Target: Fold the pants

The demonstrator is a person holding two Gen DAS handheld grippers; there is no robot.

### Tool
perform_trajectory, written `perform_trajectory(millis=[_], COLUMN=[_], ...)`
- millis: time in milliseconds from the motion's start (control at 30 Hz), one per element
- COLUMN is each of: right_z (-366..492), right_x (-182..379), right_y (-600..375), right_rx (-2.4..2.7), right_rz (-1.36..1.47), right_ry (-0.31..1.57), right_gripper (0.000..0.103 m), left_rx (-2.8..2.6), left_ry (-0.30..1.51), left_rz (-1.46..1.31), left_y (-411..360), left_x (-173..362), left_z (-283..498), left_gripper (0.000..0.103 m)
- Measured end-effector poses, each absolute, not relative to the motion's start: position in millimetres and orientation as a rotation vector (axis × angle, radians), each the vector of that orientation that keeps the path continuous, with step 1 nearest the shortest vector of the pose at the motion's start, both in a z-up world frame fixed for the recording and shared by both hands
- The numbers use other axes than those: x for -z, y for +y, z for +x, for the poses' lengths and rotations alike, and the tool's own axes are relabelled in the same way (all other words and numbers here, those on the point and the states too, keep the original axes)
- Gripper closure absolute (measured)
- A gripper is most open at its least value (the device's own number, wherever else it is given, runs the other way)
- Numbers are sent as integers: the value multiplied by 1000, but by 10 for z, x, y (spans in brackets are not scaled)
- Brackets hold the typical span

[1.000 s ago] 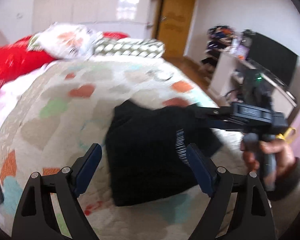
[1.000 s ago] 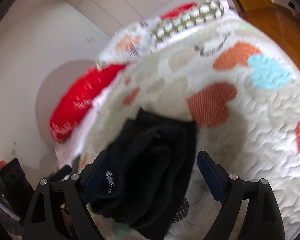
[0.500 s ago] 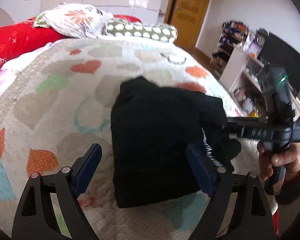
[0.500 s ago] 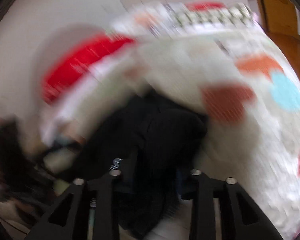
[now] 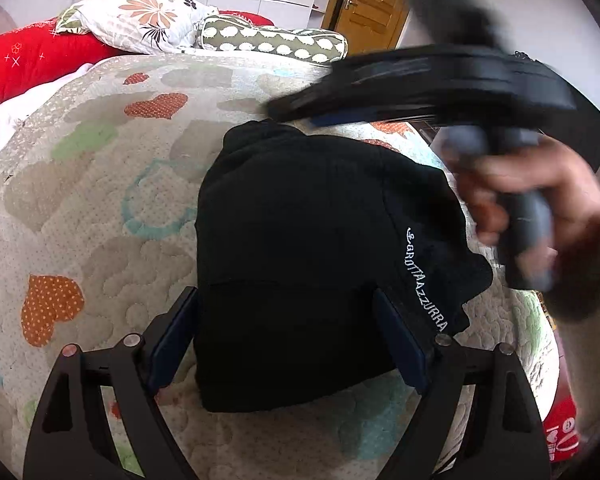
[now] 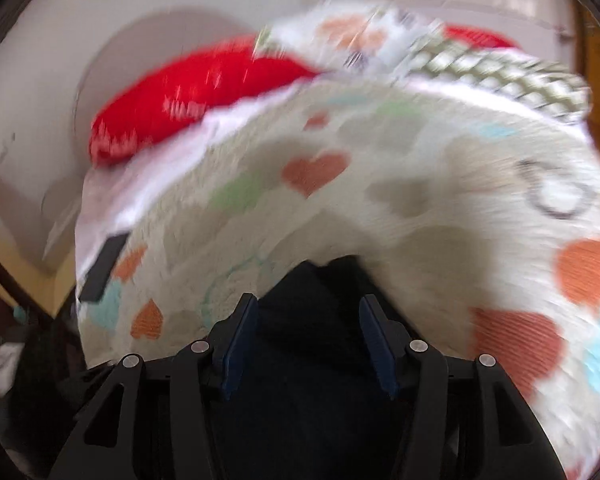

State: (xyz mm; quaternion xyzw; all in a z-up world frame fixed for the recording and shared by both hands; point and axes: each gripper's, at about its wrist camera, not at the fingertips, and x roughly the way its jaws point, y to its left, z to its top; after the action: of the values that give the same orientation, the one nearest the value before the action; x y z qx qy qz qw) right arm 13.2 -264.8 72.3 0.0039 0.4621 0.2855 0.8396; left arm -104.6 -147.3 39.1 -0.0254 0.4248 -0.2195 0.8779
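Observation:
Black folded pants [image 5: 300, 240] with white lettering down one side lie on the heart-patterned quilt [image 5: 100, 200]. My left gripper [image 5: 286, 336] stands open just above their near end, one finger on each side, pads apart from the cloth. My right gripper [image 5: 288, 110], blurred and carried by a hand [image 5: 540, 184], hovers over the pants' far edge. In the right wrist view the right gripper [image 6: 308, 312] has its jaws half apart and opening; the black pants [image 6: 312, 280] show behind the gap, and no cloth is pinched or lifted.
A red pillow [image 5: 28, 60], a floral pillow [image 5: 140, 16] and a green patterned bolster [image 5: 272, 42] line the head of the bed. A wooden door [image 5: 368, 4] is beyond. A dark flat object [image 6: 104, 272] lies at the bed's left edge.
The right gripper swung from the pants' right side up across their far edge and rolled, its jaws narrower than a second ago. The left gripper sank closer to the pants.

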Motion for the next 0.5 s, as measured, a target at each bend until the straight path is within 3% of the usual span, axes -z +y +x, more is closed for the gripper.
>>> perform_trajectory(millis=[33, 67, 133, 300, 500], right_z=[179, 248, 215, 256, 453], right_x=[-621, -508, -421, -670, -348], right_y=[-2576, -2480, -2392, -2359, -2342], right_rx=[-609, -620, -644, -659, -606], right_rz=[-9, -35, -74, -85, -48], right_ry=[1006, 1043, 1052, 948, 998], right_gripper=[63, 85, 91, 94, 92], left_rx=[457, 456, 457, 439, 449], left_ry=[890, 895, 898, 859, 918], left_rz=[-56, -56, -65, -86, -91], left_y=[-1469, -1467, -1441, -1405, -1478], left_x=[-375, -358, -344, -410, -254], left_z=[-1043, -1039, -1030, -993, -935], left_gripper=[16, 16, 16, 16, 16])
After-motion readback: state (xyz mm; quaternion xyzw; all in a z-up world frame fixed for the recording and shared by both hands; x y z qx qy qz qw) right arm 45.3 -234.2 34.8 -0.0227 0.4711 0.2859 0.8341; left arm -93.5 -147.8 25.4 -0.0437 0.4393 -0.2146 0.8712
